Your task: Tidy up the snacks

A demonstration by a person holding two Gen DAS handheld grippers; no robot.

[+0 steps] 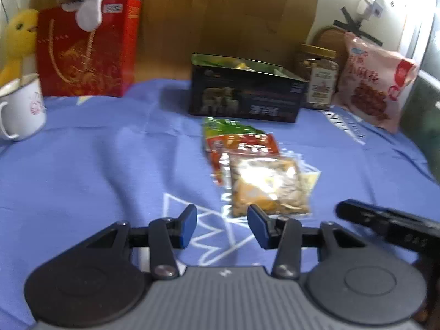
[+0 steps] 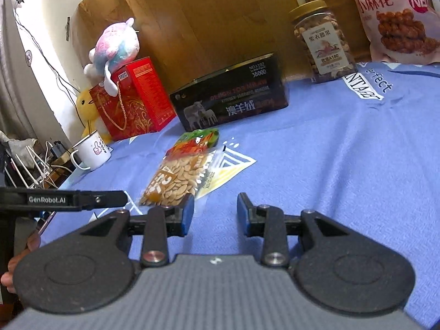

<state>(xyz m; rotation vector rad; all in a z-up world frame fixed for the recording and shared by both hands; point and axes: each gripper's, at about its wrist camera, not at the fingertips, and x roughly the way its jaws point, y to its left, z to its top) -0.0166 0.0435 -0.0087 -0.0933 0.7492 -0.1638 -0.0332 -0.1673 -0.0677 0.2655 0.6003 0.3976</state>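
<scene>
Three snack packets lie overlapped on the blue cloth: a clear packet of pale seeds (image 1: 266,187) (image 2: 176,181) nearest, a red packet (image 1: 242,143) (image 2: 192,147) behind it, and a green packet (image 1: 228,126) (image 2: 203,134) farthest. Beyond them stands a black box (image 1: 247,96) (image 2: 231,99), open at the top with wrappers inside. My left gripper (image 1: 222,225) hovers open just short of the seed packet, nothing between its blue pads. My right gripper (image 2: 216,214) is open and empty too, with the seed packet ahead on its left. Each view shows the other gripper at its edge.
A nut jar (image 1: 319,79) (image 2: 324,44) and a pink snack bag (image 1: 376,82) (image 2: 398,13) stand at the back right. A red gift box (image 1: 85,49) (image 2: 134,99) with a plush toy (image 2: 115,46) on top, a yellow plush and a white mug (image 1: 22,110) (image 2: 92,151) are at the left.
</scene>
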